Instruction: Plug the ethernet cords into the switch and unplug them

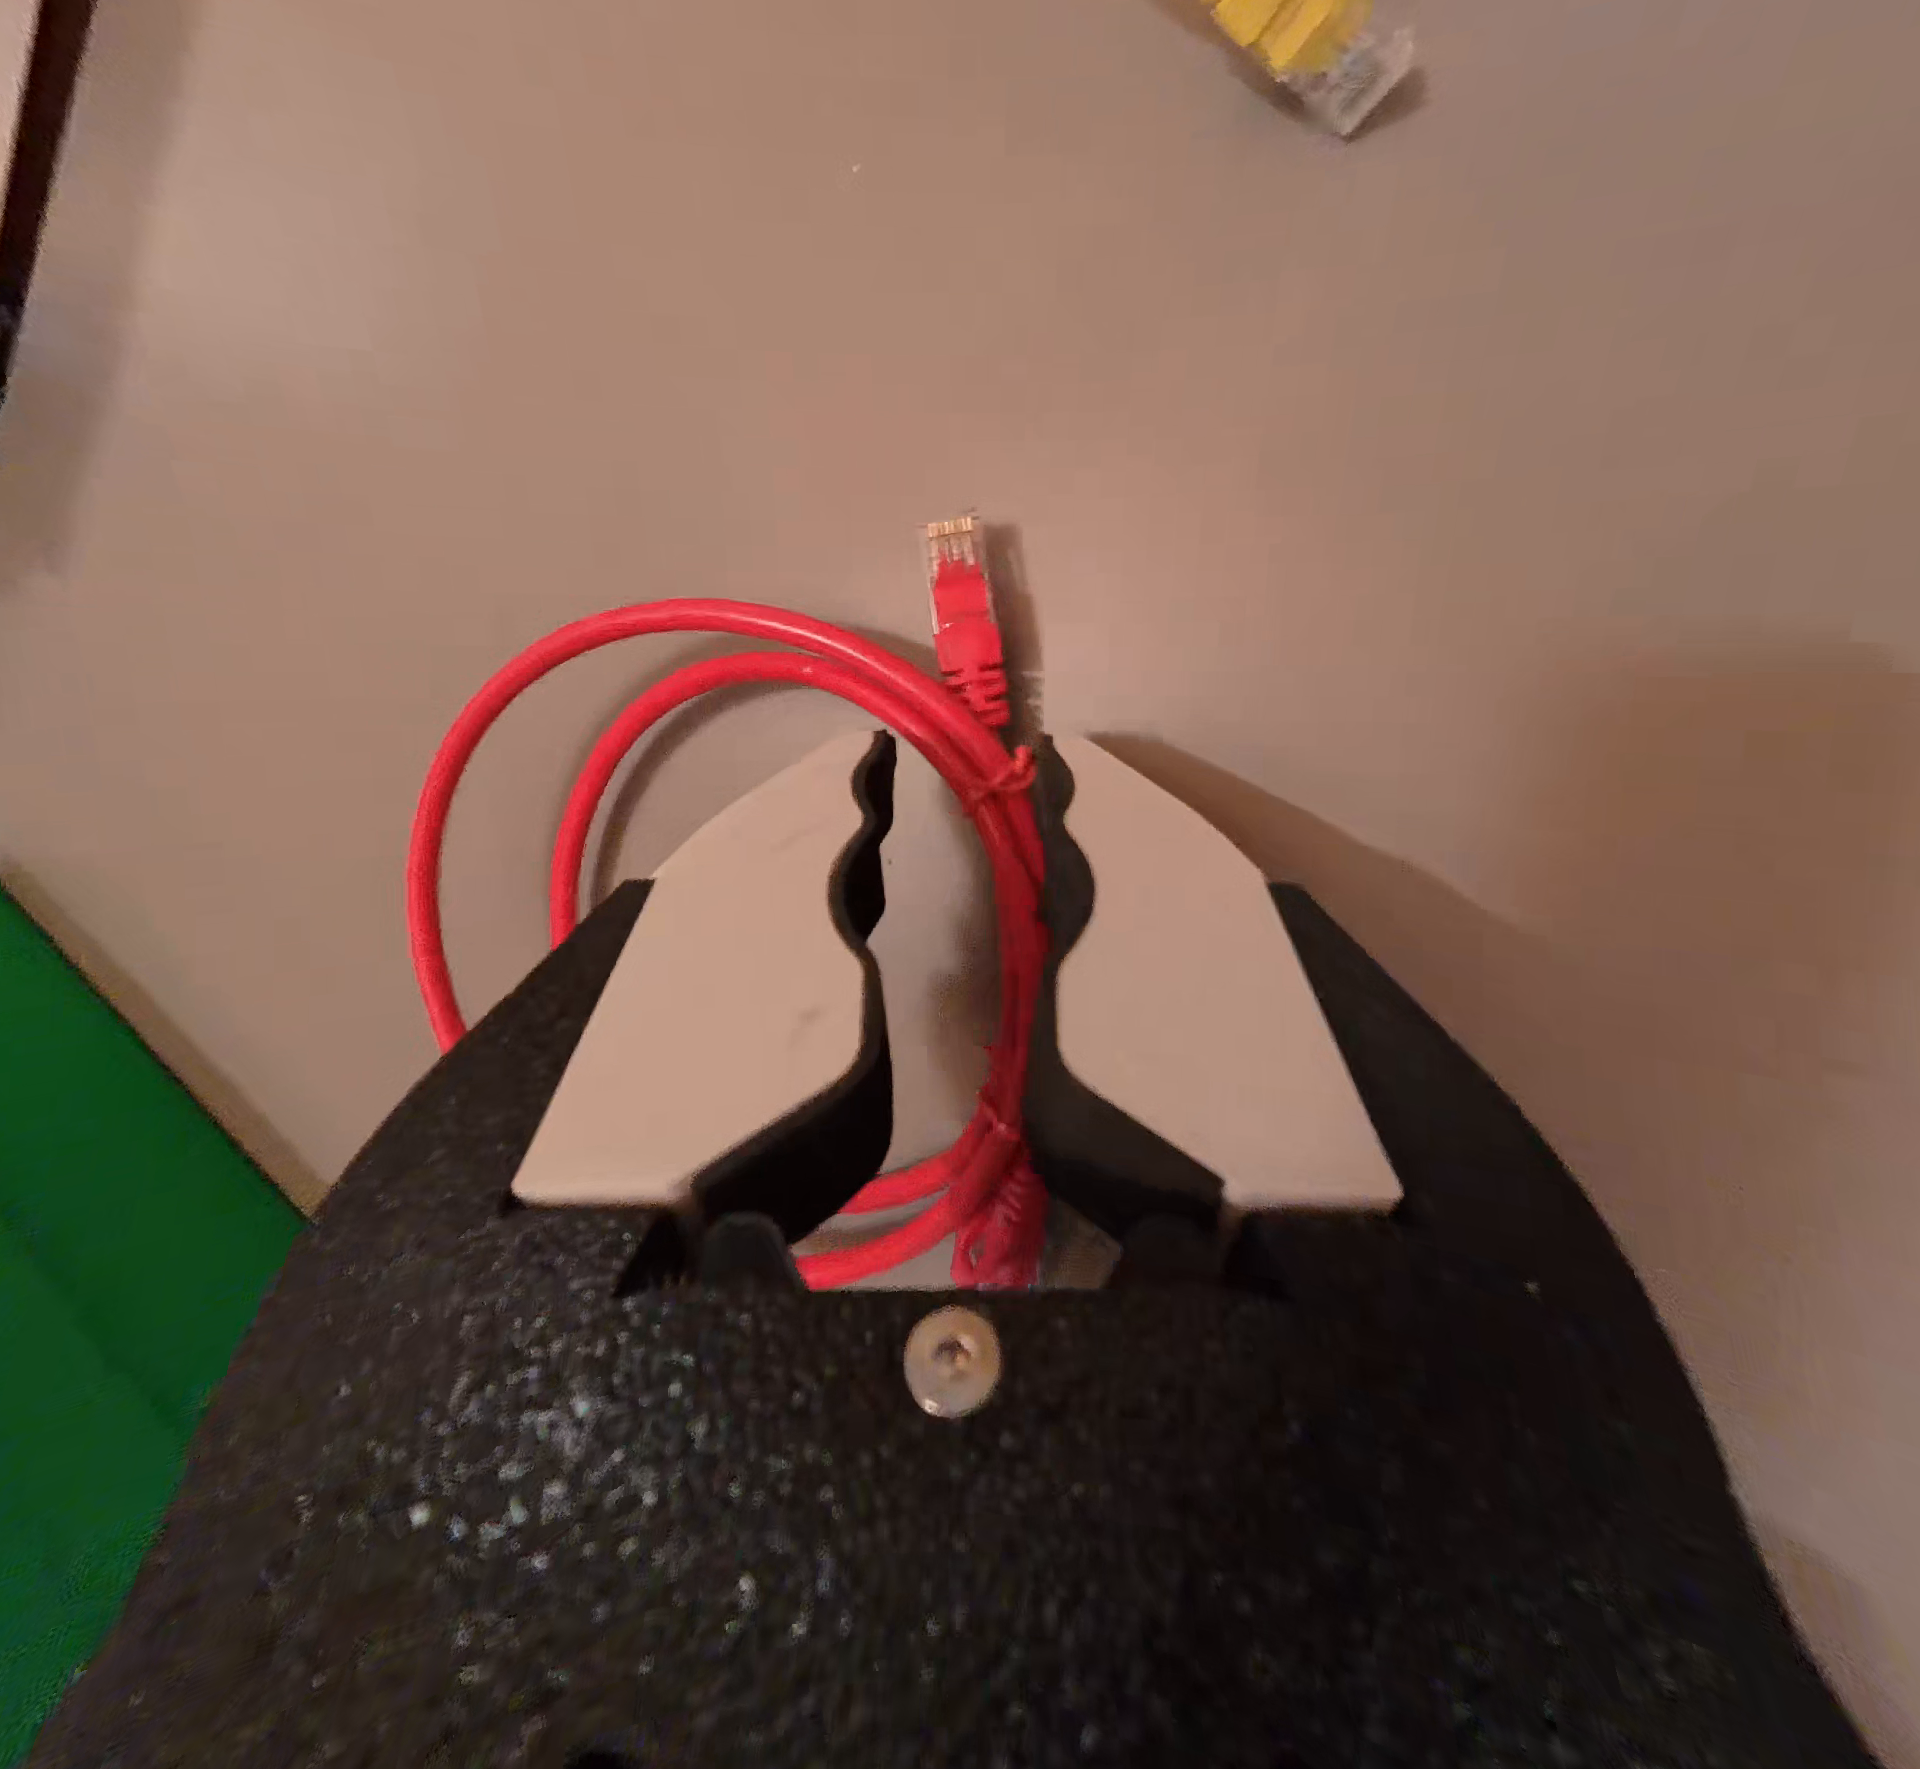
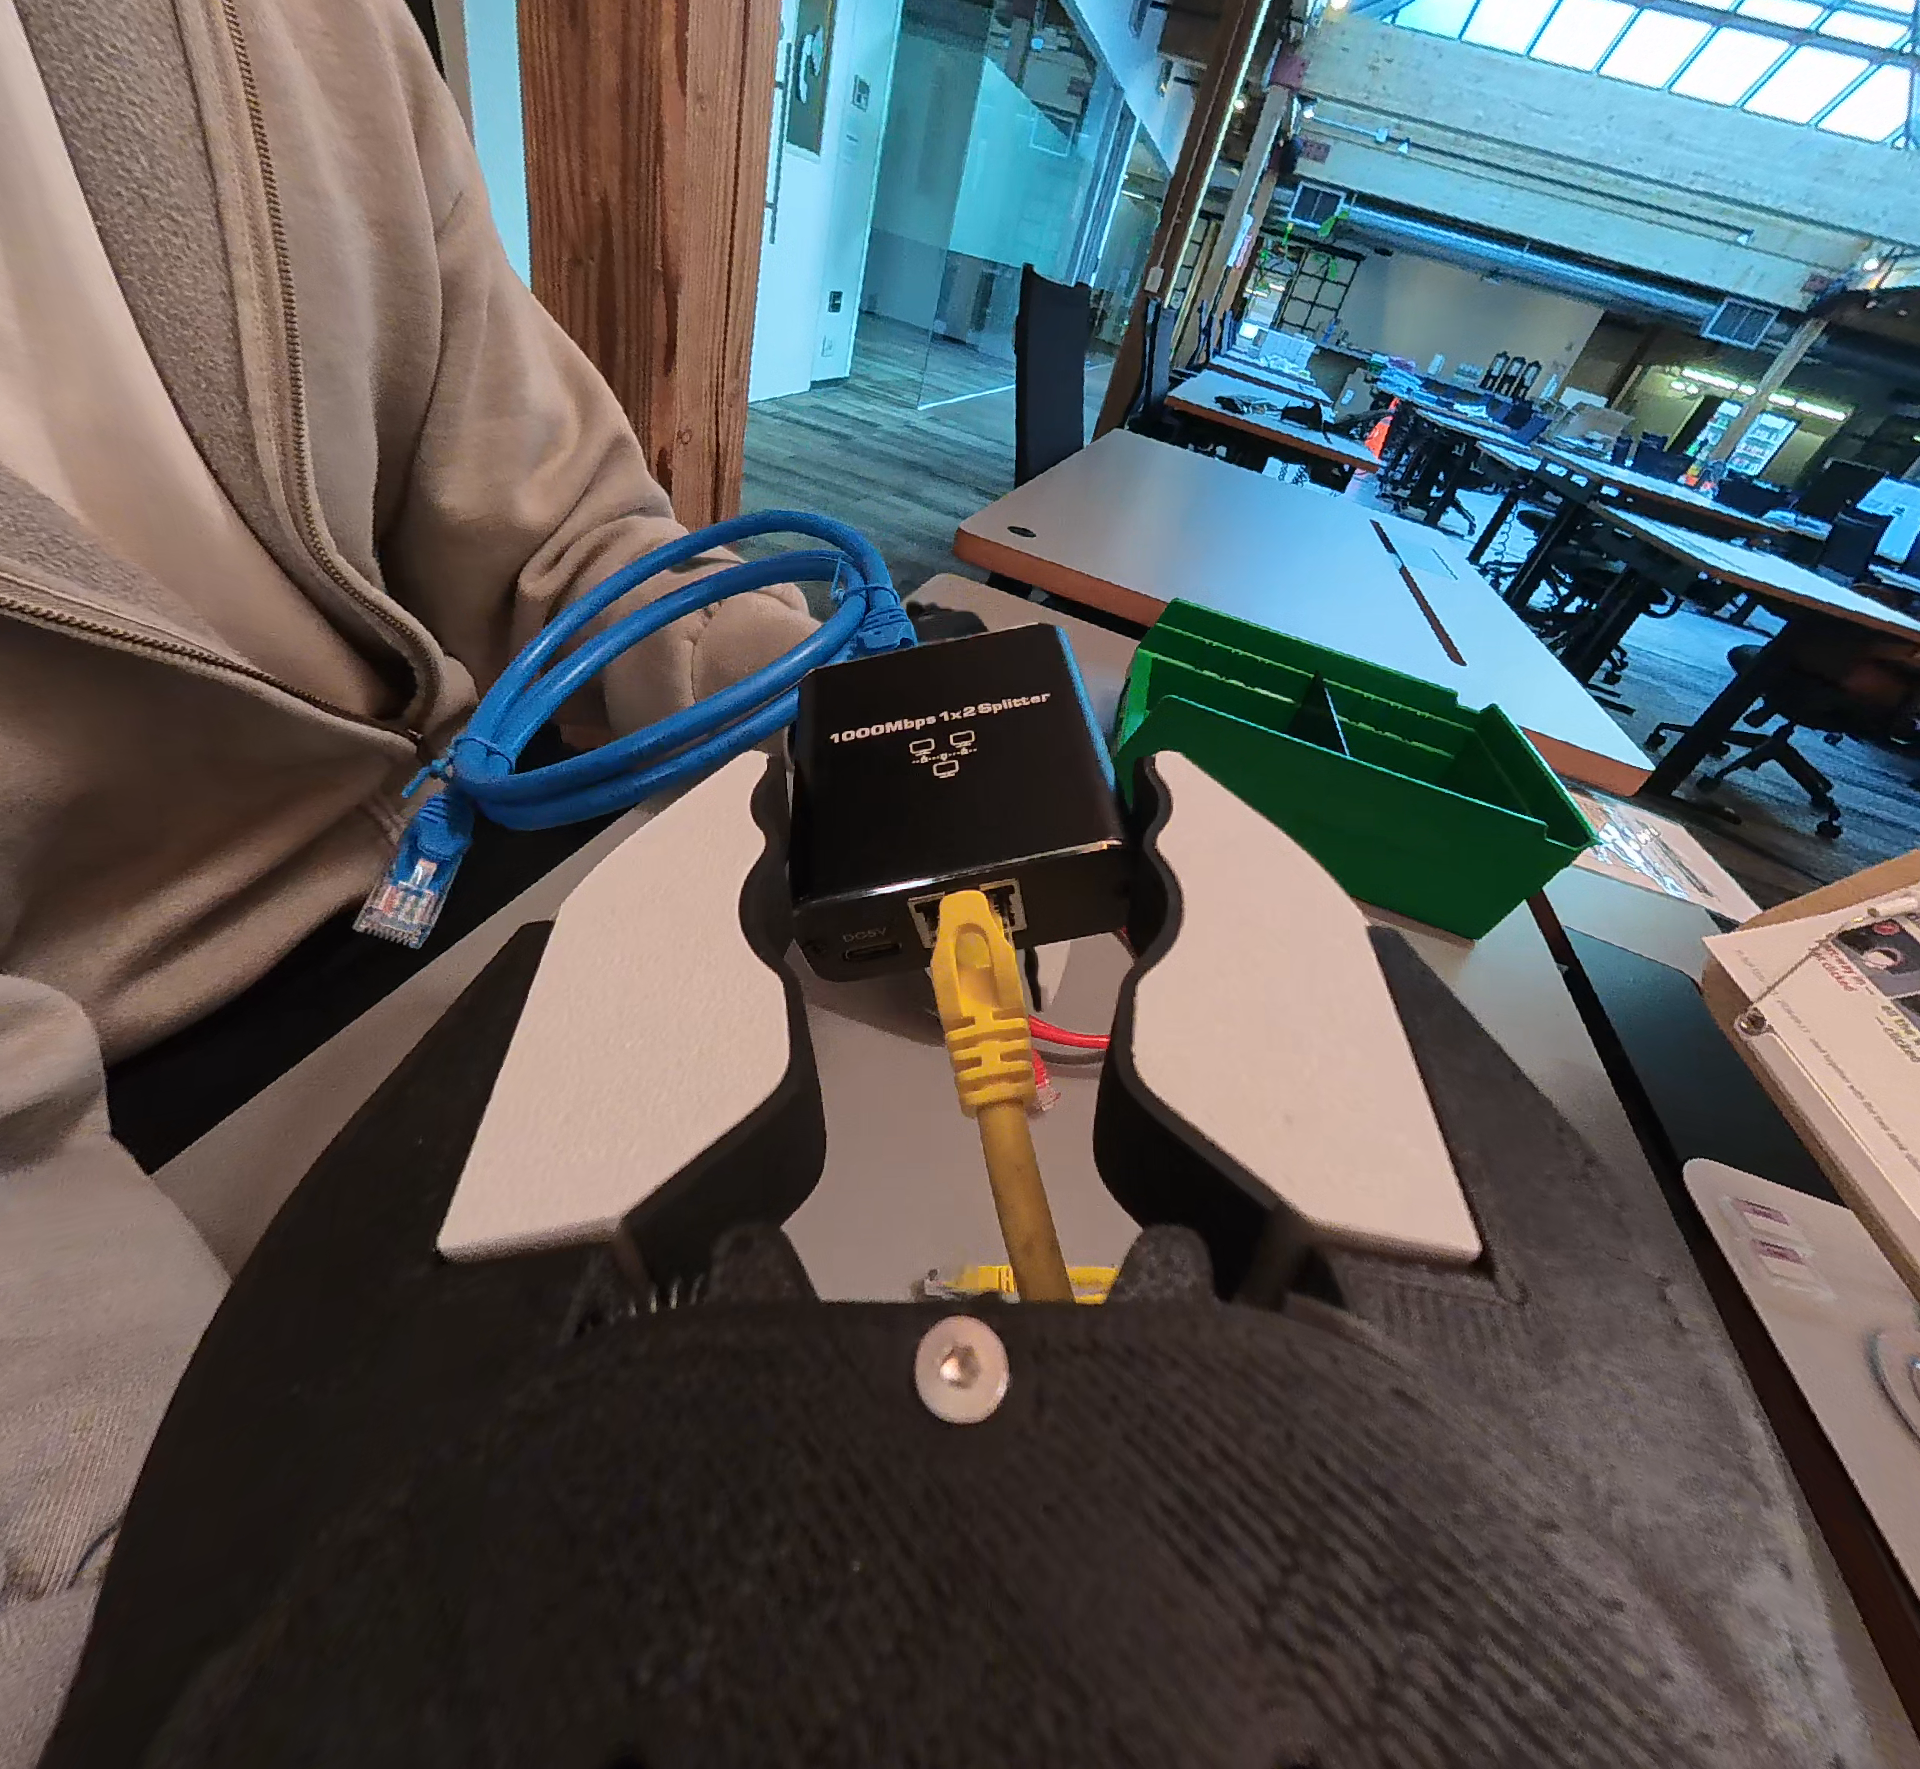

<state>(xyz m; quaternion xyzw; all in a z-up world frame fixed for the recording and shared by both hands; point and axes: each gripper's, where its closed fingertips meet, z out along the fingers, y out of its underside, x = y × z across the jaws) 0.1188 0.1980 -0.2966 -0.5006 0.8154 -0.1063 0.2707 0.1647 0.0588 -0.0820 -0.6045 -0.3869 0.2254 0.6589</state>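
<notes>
Straddling a coiled red ethernet cord (image 1: 727, 680) on the worktop (image 1: 520, 317), left gripper (image 1: 961, 753) sitting partly open, right finger touching the tied strands. Reaching around the black switch (image 2: 940, 763) near the worktop's far edge, right gripper (image 2: 951, 784) spread wide, gripping nothing, yellow ethernet cord (image 2: 987, 1023) sitting plugged in.

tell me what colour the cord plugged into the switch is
Yellow: the yellow cord sits in the black switch, clearest in the right wrist view.
</notes>
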